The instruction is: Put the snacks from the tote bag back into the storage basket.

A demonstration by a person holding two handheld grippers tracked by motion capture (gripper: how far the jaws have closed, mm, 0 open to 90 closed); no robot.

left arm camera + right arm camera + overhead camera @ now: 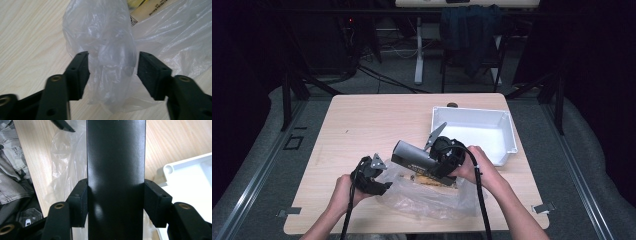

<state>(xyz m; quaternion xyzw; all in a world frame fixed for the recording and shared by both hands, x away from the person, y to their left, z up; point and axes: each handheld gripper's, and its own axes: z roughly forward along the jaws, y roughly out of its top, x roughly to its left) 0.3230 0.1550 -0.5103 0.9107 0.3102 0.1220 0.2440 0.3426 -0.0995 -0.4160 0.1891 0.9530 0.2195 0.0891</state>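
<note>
Thin clear plastic bag (424, 197), limp and slippery, lies just left of the white bin (472, 132); my left gripper (112, 72) straddles a gathered fold, jaws apart, best pinched there. My right gripper (115, 200) clamps the stiff dark box (116, 170) above the bag.

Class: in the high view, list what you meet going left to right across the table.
Left gripper → clear plastic bag → black box clamped in the right gripper → white bin.
</note>
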